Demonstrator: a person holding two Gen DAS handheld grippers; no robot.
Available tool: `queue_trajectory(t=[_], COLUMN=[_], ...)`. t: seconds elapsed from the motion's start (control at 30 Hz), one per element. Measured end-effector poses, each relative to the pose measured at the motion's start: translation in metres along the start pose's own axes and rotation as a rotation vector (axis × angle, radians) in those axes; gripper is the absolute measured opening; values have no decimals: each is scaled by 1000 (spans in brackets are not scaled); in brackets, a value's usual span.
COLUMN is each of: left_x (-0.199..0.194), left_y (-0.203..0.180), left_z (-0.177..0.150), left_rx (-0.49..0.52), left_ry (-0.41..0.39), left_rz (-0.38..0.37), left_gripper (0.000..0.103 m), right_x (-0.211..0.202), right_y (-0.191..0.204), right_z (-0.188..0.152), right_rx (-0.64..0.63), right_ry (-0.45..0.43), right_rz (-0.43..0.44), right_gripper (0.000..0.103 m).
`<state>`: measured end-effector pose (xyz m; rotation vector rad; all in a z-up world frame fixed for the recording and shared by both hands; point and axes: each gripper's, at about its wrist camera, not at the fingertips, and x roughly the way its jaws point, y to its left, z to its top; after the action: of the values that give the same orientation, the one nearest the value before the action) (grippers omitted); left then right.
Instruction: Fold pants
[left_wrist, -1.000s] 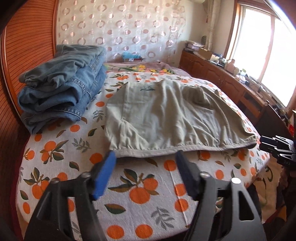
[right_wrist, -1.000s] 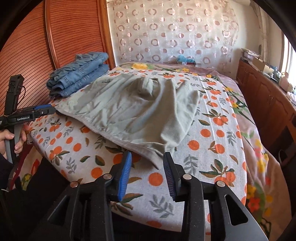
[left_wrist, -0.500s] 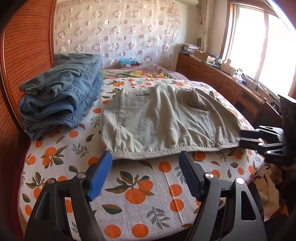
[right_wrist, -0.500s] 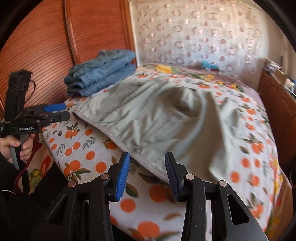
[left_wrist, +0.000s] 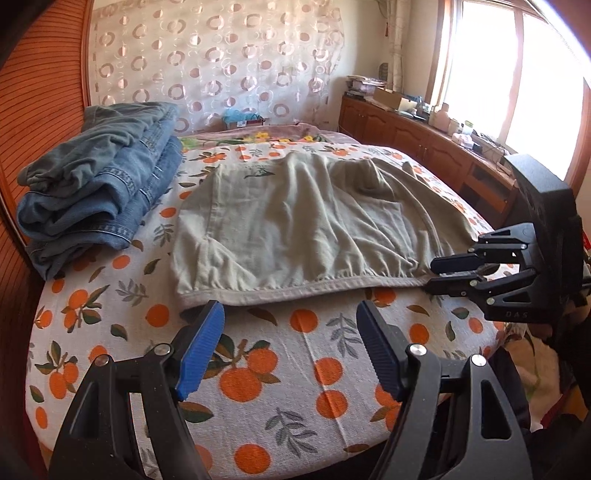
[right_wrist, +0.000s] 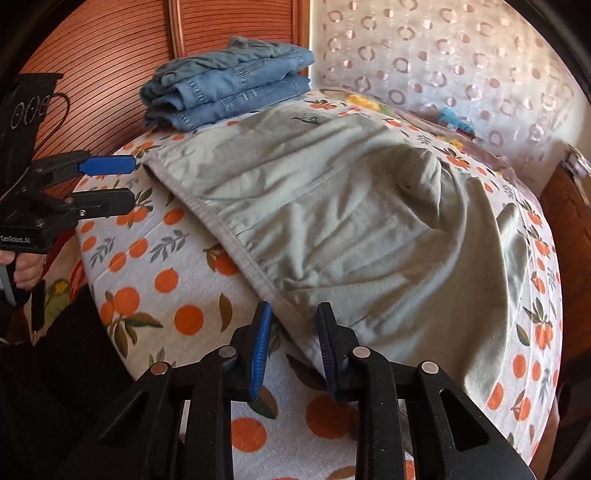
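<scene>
Grey-green pants (left_wrist: 295, 229) (right_wrist: 351, 221) lie spread flat on the orange-print bed sheet (left_wrist: 258, 387), waistband toward me. My left gripper (left_wrist: 290, 332) (right_wrist: 125, 182) hovers open just in front of the waistband's left end, with nothing between its fingers. My right gripper (right_wrist: 293, 314) (left_wrist: 430, 275) has reached the waistband's right corner. Its jaws are closing with the cloth corner between them, and a gap still shows beside the pads.
A stack of folded blue jeans (left_wrist: 99, 192) (right_wrist: 229, 88) sits on the bed's far left by the slatted wooden wall (left_wrist: 40, 110). A wooden cabinet (left_wrist: 424, 147) with clutter runs under the window on the right. A hand (right_wrist: 26, 266) holds the left gripper's handle.
The right gripper has swung in to the waistband's right corner, rolled, and narrowed its jaws around the cloth. The left gripper has hardly moved and stays wide.
</scene>
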<state>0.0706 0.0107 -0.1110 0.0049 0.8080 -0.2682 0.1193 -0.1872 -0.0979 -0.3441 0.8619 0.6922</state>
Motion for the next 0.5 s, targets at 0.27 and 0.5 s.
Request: queue_trajectory(t=[0.27, 0.5], left_x=[8, 3], left_y=[-1, 25], left_z=[-3, 4], left_rx=[6, -27], left_ry=[18, -4], left_rz=[3, 56], left_gripper=[75, 75], right_x=[5, -13], right_y=[-2, 0], right_z=[-1, -10], right_rx=[-19, 18], right_ry=[5, -49], right_rz=[-15, -40], right_gripper=[23, 3])
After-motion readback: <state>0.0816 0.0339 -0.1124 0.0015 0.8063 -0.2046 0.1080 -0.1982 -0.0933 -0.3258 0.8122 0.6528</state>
